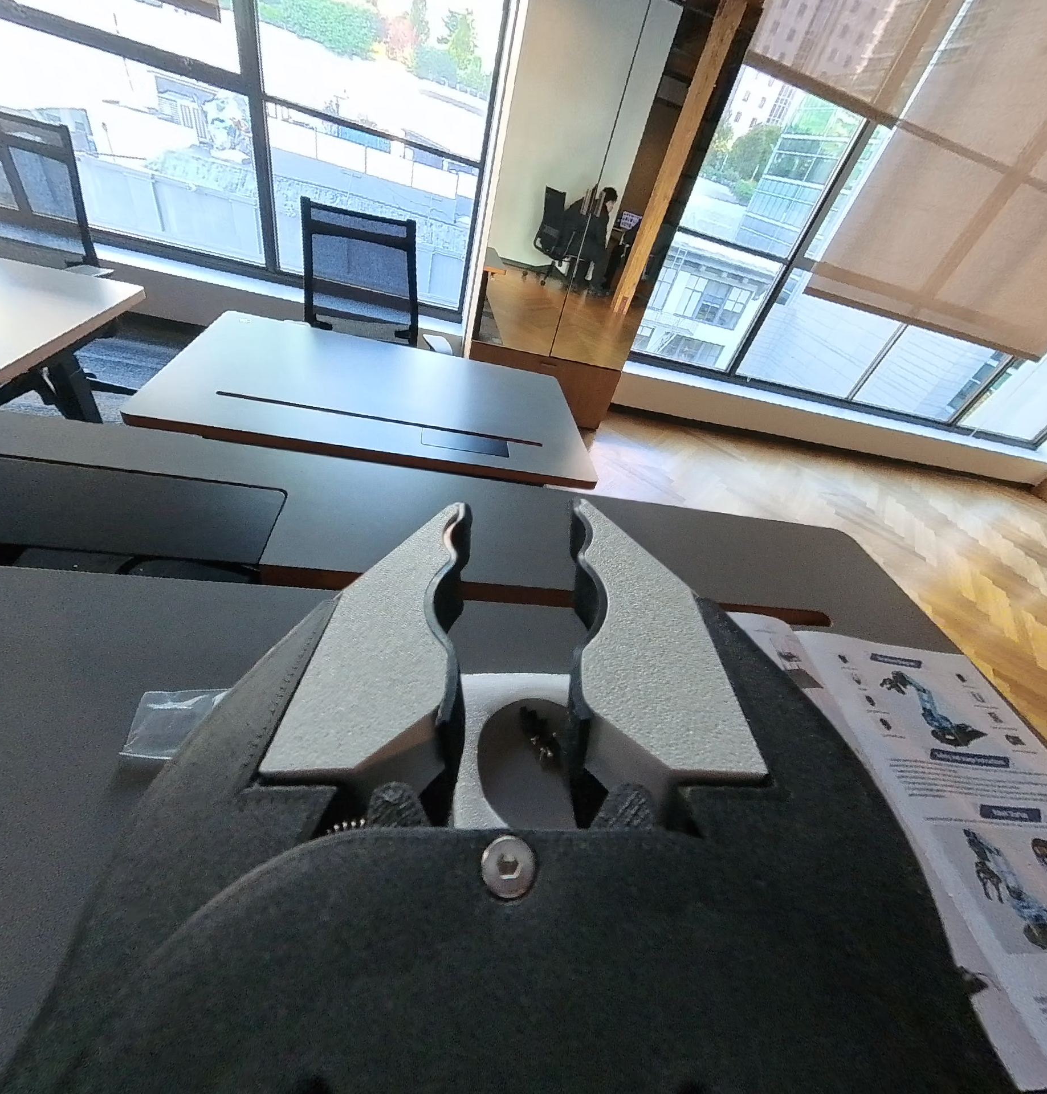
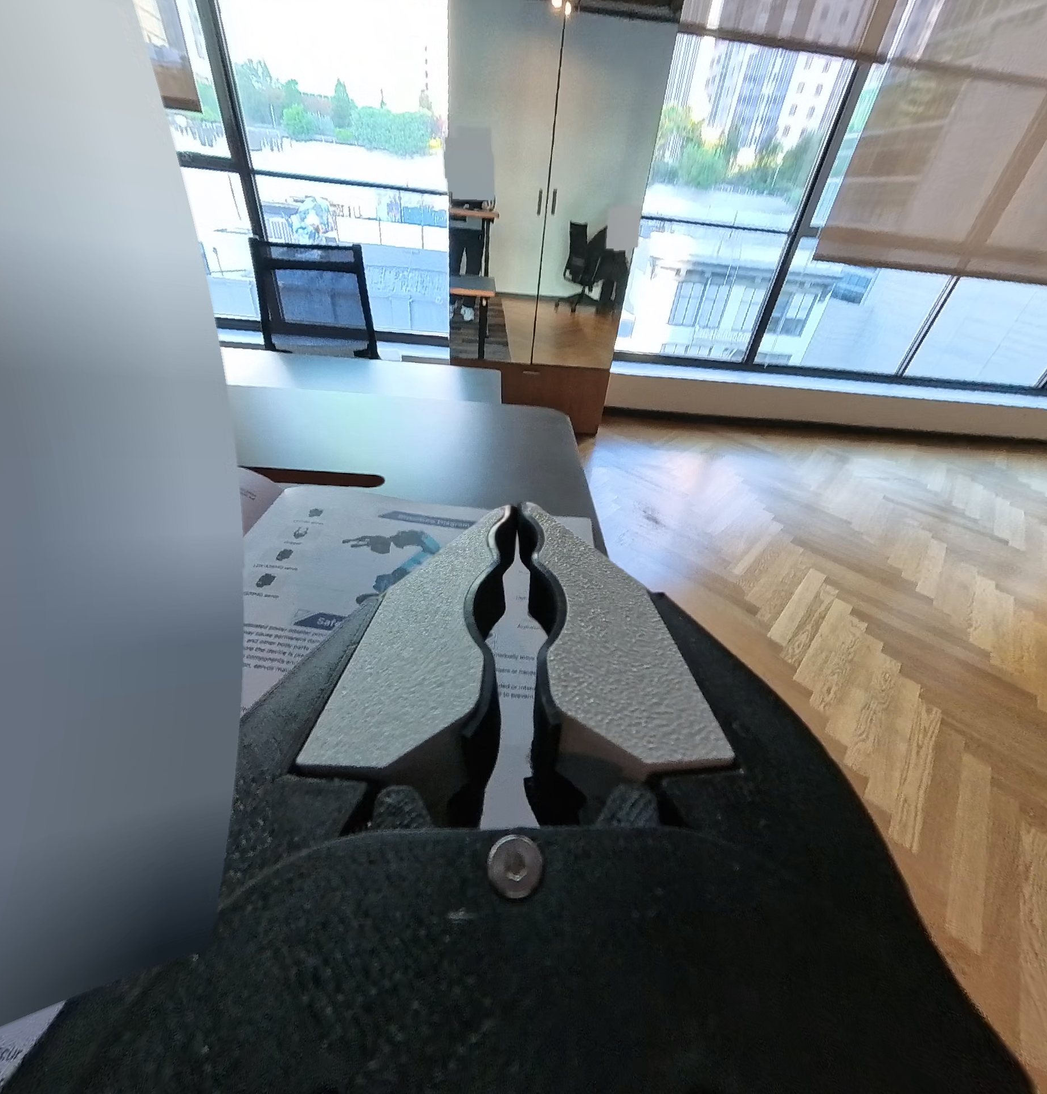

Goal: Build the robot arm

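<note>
My left gripper (image 1: 521, 515) is open and empty, held over a dark table (image 1: 124, 651). Beneath its jaws lies a white moulded piece (image 1: 509, 781) with a rounded recess that holds small dark metal parts (image 1: 538, 734). A small clear plastic bag (image 1: 165, 722) lies just left of the gripper. My right gripper (image 2: 518, 512) is shut with its tips touching and nothing visible between them. It hovers over an open printed booklet (image 2: 331, 568) near the table's right edge. The booklet also shows in the left wrist view (image 1: 923, 740).
A large blurred grey shape (image 2: 94, 473) fills the left of the right wrist view. A second desk (image 1: 361, 379) with a black chair (image 1: 361, 266) stands beyond, then windows and a mirrored cabinet (image 1: 568, 237). Parquet floor (image 2: 805, 592) lies to the right. The gap from one gripper's tips to the other's is roughly 50 cm.
</note>
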